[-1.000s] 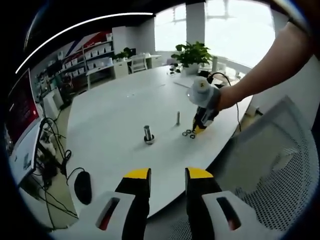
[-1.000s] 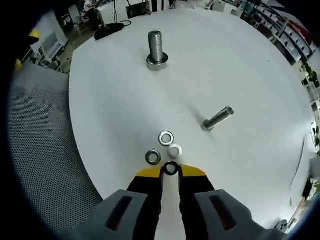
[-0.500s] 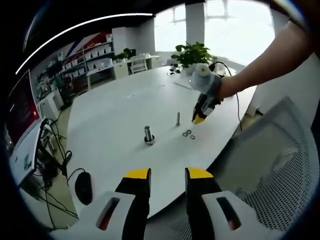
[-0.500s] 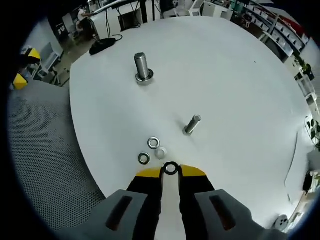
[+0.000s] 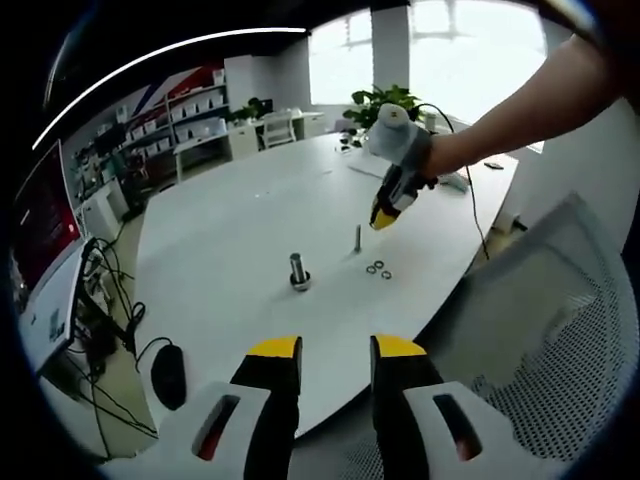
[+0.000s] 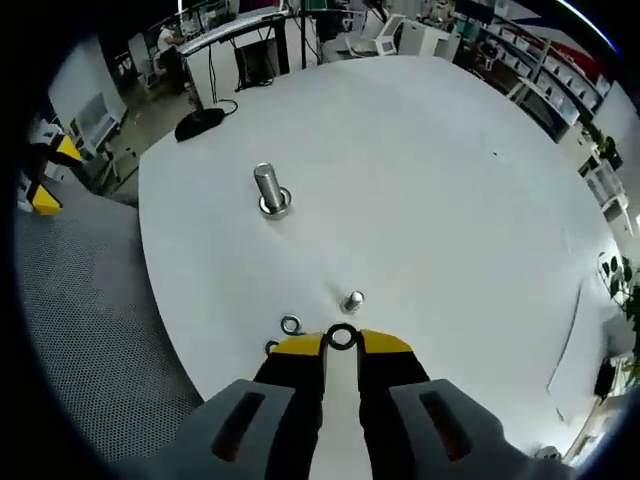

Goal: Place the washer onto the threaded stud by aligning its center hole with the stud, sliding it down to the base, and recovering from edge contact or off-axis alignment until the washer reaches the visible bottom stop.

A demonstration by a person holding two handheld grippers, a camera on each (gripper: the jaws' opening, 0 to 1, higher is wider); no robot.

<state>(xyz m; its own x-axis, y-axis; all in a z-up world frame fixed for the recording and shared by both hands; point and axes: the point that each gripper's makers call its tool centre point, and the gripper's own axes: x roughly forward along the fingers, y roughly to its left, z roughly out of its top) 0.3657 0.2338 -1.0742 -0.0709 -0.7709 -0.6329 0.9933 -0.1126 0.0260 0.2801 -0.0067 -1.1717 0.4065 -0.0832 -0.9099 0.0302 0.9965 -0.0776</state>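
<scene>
On the white counter [image 6: 430, 170] a slim stud [image 6: 352, 301] stands; the right gripper [image 6: 341, 342] pinches a black washer [image 6: 341, 337] above it, while the left gripper [image 5: 335, 350] hangs parted, empty.

Right gripper [image 6: 341, 340] raised above the table, jaws pinching a black washer [image 6: 342, 336]. Left gripper [image 5: 335, 350] held low, jaws parted, empty.
</scene>
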